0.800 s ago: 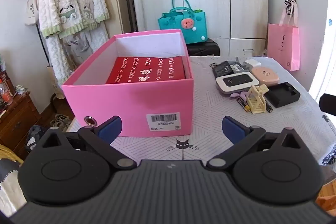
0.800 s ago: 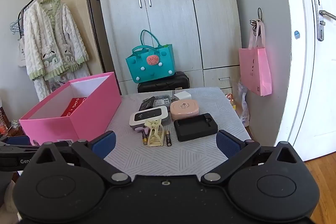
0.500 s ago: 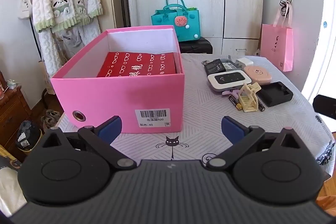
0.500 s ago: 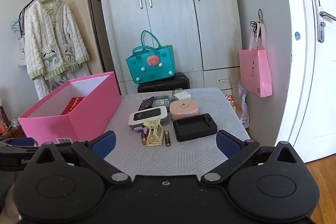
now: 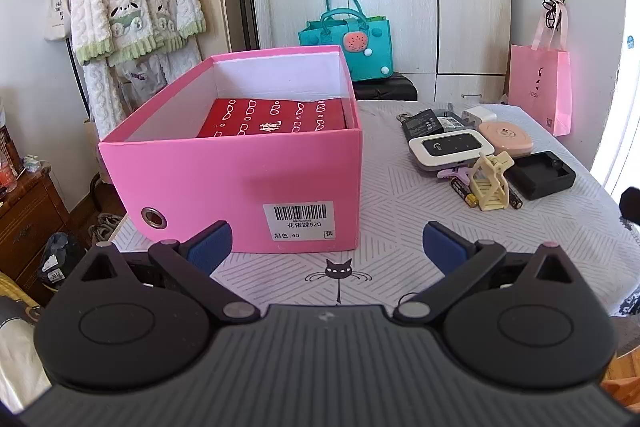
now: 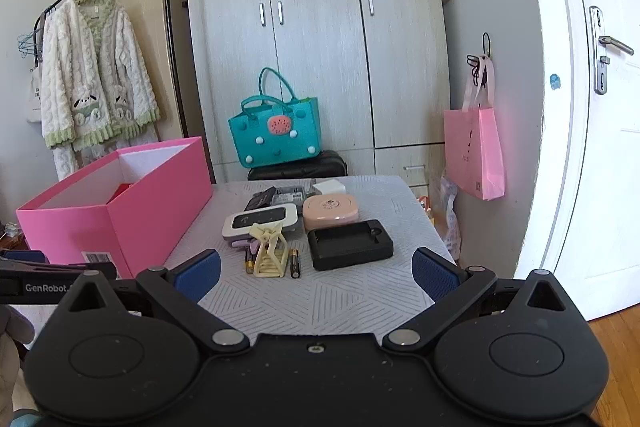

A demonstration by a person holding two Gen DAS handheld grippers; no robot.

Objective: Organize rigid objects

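The surface (image 5: 400,267), covered with a pale striped cloth, carries everything; on its left part stands the pink box (image 5: 240,183), open at the top, with a red patterned box (image 5: 276,117) already lying flat on its floor, which suggests to me that it is the place where the loose things must go. To the right of the pink box, well apart from it, the small rigid things lie together in one group, probably put there so that either hand can reach them: the black tray (image 6: 350,244) nearest the right edge, the round pink case (image 6: 330,211) just behind it, the white router (image 6: 260,221) beside that, the cream hair clip (image 6: 270,253) in front with one battery (image 6: 295,263) on each side of it, and a white charger (image 6: 329,186) and dark flat packs at the back.

The left gripper (image 5: 326,241) is tilted downward toward the front wall of the pink box; its blue fingers (image 5: 210,241) stand fully spread and hold nothing. The right gripper (image 6: 316,269) points, less steeply, at the group; its fingers (image 6: 198,273) are also wide apart and empty, near the things but touching none; I judge that no pick is begun yet.
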